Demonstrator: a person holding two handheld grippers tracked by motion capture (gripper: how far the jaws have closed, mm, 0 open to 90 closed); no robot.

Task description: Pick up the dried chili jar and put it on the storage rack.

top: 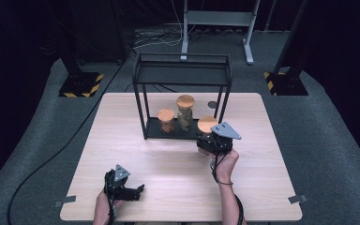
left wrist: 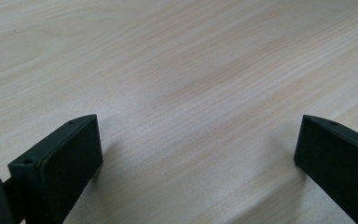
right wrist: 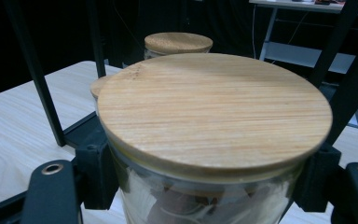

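Observation:
Three glass jars with bamboo lids are at a black two-shelf rack (top: 183, 70). A short jar (top: 166, 119) and a tall jar (top: 185, 111) stand on its lower shelf (top: 152, 133). My right gripper (top: 208, 137) is shut on the third jar (top: 207, 124) at the shelf's front right corner. In the right gripper view both jaws press the glass of this jar (right wrist: 214, 112) below its lid. I cannot tell whether it rests on the shelf. My left gripper (top: 138, 191) lies near the table's front edge, its jaws wide open over bare wood (left wrist: 196, 154).
The rack's thin posts (right wrist: 35, 70) stand close on both sides of the held jar, and the tall jar's lid (right wrist: 177, 43) shows behind it. A small dark disc (top: 212, 104) lies on the table behind the rack. Cables and metal stands are on the floor beyond.

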